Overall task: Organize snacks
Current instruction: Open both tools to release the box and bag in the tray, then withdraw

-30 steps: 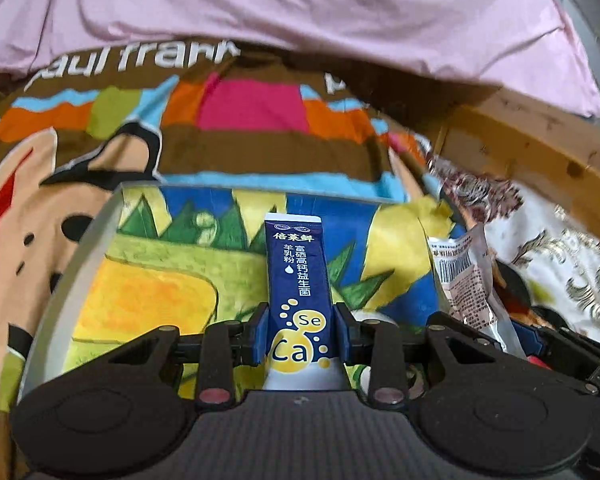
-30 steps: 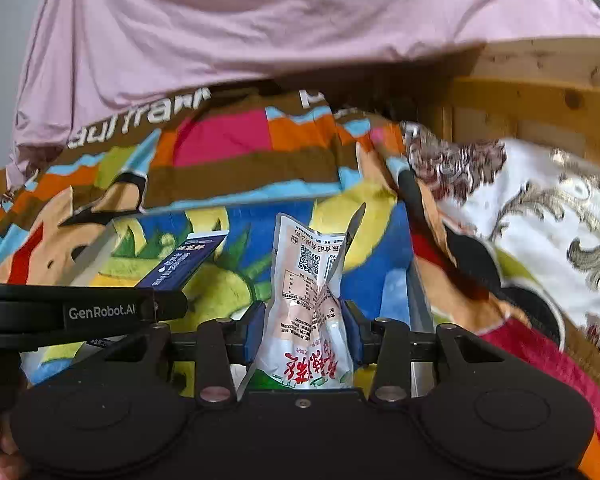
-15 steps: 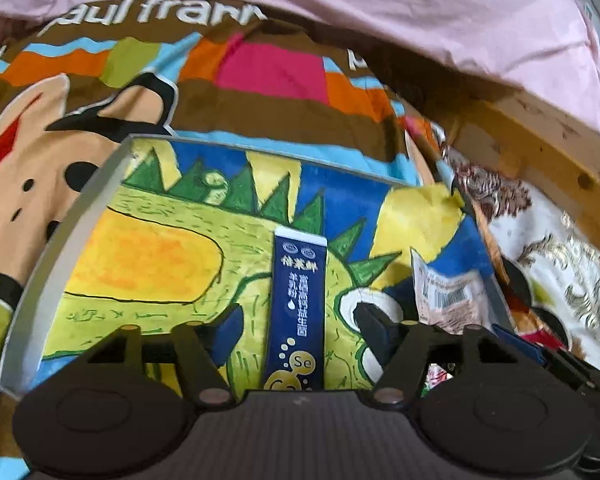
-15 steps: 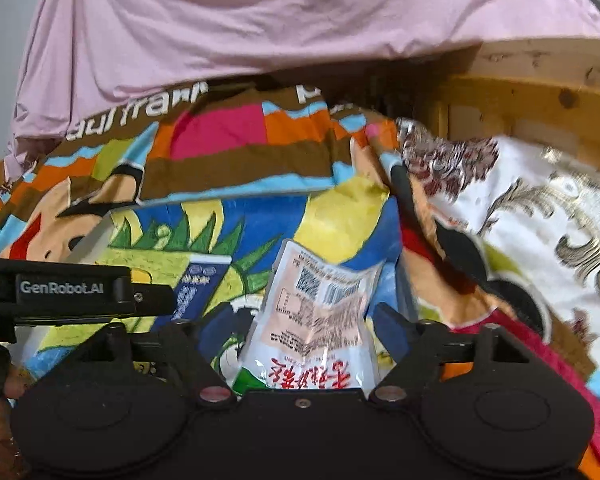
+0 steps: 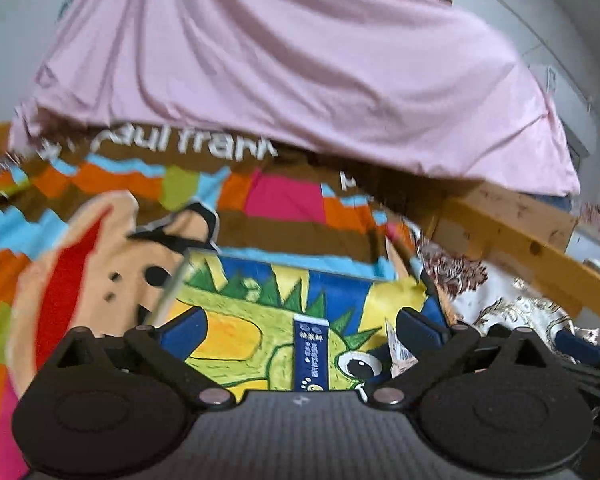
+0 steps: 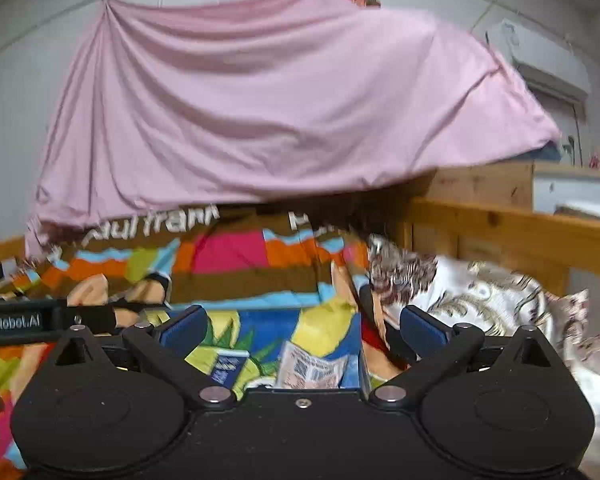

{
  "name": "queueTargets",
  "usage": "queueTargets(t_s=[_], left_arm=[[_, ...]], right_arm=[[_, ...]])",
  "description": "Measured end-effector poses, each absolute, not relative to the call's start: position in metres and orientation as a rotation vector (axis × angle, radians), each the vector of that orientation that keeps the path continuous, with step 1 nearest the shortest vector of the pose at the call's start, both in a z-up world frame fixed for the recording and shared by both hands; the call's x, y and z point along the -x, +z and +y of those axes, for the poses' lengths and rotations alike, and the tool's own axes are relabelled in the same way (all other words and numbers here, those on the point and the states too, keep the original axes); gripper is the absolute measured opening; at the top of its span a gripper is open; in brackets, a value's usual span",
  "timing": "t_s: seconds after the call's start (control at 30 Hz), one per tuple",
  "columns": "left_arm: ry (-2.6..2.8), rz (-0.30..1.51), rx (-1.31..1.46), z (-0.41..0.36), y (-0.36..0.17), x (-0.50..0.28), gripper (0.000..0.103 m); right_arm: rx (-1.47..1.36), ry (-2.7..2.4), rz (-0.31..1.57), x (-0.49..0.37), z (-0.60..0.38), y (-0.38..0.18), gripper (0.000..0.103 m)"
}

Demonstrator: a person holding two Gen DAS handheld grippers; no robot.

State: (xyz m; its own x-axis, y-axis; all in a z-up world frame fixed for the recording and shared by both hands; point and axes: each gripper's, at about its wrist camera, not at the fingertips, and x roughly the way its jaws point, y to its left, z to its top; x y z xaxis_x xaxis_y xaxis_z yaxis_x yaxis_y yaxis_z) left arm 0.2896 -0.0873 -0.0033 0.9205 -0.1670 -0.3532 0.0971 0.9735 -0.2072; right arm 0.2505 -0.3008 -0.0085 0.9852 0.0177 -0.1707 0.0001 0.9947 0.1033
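Both sets of jaws have just been opening and now stand wide, nothing between their pads. We see the left gripper (image 5: 302,328) above the blue sachet (image 5: 310,355), which lies flat in the dinosaur-print tray (image 5: 332,292). The right gripper (image 6: 303,330) is over the pink snack packet (image 6: 310,368), lying beside the sachet in that tray, on the colourful bedspread (image 6: 236,256).

A plain pink hanging sheet (image 6: 284,112) drapes above a multicoloured striped blanket (image 5: 284,200) in brown, orange, magenta and sky blue with white lettering. The tray's cartoon lining (image 5: 236,332) is green, yellow and blue; the slim stick packet (image 5: 311,354) is navy blue.
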Motion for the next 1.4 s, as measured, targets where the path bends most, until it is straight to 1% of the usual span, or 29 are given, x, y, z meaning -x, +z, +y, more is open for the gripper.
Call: queueTargets(t_s=[0.17, 0.4, 0.8, 1.0, 1.17, 1.4], left_arm=[[-0.141, 0.315, 0.171, -0.080, 0.014, -0.243, 0.103], [-0.147, 0.262, 0.156, -0.064, 0.028, -0.190, 0.103], [-0.149, 0.260, 0.102, -0.035, 0.018, -0.124, 0.103], [-0.161, 0.290, 0.073, -0.025, 0.005, -0.102, 0.103], [-0.176, 0.325, 0.010, -0.019, -0.009, -0.086, 0.103], [-0.185, 0.403, 0.034, -0.009, -0.028, -0.083, 0.103]], right_arm=[[-0.095, -0.008, 0.125, -0.205, -0.296, 0.005, 0.102], [-0.086, -0.041, 0.100, -0.143, -0.291, 0.008, 0.102], [-0.122, -0.100, 0.108, -0.057, -0.288, -0.002, 0.102], [-0.094, -0.094, 0.089, -0.036, -0.276, -0.004, 0.102], [-0.056, -0.069, 0.108, -0.034, -0.266, -0.008, 0.102], [-0.033, -0.058, 0.248, -0.054, -0.261, -0.019, 0.102]])
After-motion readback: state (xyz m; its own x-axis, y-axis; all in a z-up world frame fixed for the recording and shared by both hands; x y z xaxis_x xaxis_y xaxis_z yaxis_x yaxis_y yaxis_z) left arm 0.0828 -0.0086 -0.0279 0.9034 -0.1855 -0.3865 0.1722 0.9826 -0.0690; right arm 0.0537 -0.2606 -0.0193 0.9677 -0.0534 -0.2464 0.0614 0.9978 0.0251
